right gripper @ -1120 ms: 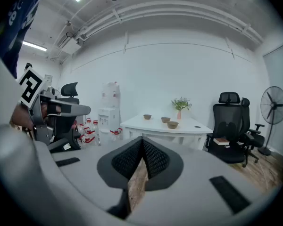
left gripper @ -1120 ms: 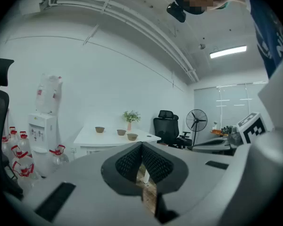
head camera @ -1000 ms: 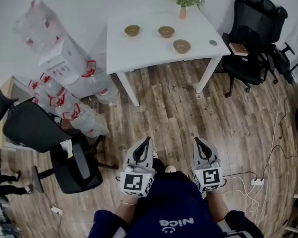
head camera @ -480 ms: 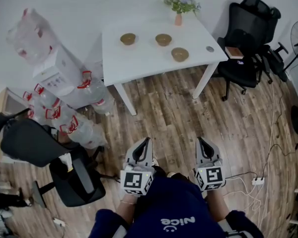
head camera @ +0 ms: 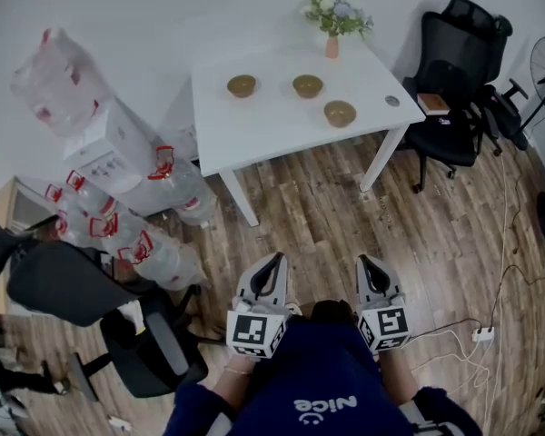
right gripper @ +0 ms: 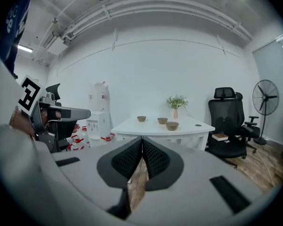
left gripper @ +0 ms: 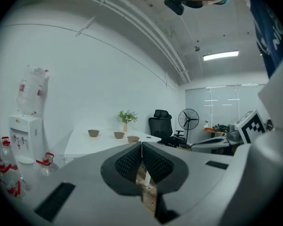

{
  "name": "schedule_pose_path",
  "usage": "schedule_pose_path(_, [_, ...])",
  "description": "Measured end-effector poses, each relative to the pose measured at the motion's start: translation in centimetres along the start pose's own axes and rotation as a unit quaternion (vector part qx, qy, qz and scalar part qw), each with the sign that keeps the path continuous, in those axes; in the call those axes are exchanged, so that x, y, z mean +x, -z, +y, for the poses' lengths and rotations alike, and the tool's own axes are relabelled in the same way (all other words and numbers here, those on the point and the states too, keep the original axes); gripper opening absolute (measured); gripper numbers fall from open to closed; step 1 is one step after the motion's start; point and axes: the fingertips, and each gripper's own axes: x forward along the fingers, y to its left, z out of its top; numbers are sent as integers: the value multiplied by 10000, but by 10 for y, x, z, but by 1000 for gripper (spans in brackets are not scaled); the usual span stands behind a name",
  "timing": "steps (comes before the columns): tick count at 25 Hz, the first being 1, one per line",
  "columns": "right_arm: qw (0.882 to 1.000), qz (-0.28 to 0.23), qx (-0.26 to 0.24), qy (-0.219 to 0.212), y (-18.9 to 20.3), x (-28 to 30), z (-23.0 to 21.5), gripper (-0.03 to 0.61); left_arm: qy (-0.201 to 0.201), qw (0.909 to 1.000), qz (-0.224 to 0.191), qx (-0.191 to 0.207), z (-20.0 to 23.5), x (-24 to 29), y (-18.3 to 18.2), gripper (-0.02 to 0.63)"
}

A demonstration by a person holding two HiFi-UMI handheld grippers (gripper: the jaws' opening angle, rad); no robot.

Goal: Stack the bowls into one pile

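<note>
From the head view we look down on the left hand-held gripper (head camera: 273, 258) and the right hand-held gripper (head camera: 363, 261). They hang side by side over the wood floor (head camera: 327, 207), close to our body and well apart from the white bench (head camera: 282, 134). Only this view shows the plug strip (head camera: 482, 334) on the floor. Only the gripper views show the ceiling; the left gripper view has a long lamp (left gripper: 220, 55) up there.

The left gripper view shows its two jaws pressed flat together, with nothing between them. The right gripper view shows the same: jaws together, holding nothing.

The bowls stand on the bench, on its far half. In the head view we see a left bowl (head camera: 242, 85), a middle bowl (head camera: 308, 85) and a right bowl (head camera: 340, 113). They are small, round and brown, and each has its open side up. They stand apart, none inside another. The right bowl is the nearest to us. They are too small for us to tell what is in them.

A vase (head camera: 331, 45) at the back of the bench holds flowers (head camera: 338, 9). A black chair (head camera: 454, 71) beside the bench carries a book (head camera: 433, 104). Water bottles (head camera: 154, 243) lie in a heap on the floor.
</note>
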Motion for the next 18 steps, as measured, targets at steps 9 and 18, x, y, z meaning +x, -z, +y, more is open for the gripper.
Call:
schedule_pose_path(9, [9998,217,1,-38,5,24,-3,23,-75,9999,82,-125,18,18,8,18])
schedule_pose_path(18, [9994,288,31,-208,-7,80,-44,23,-104,9995,255,-136,24,77,6,18])
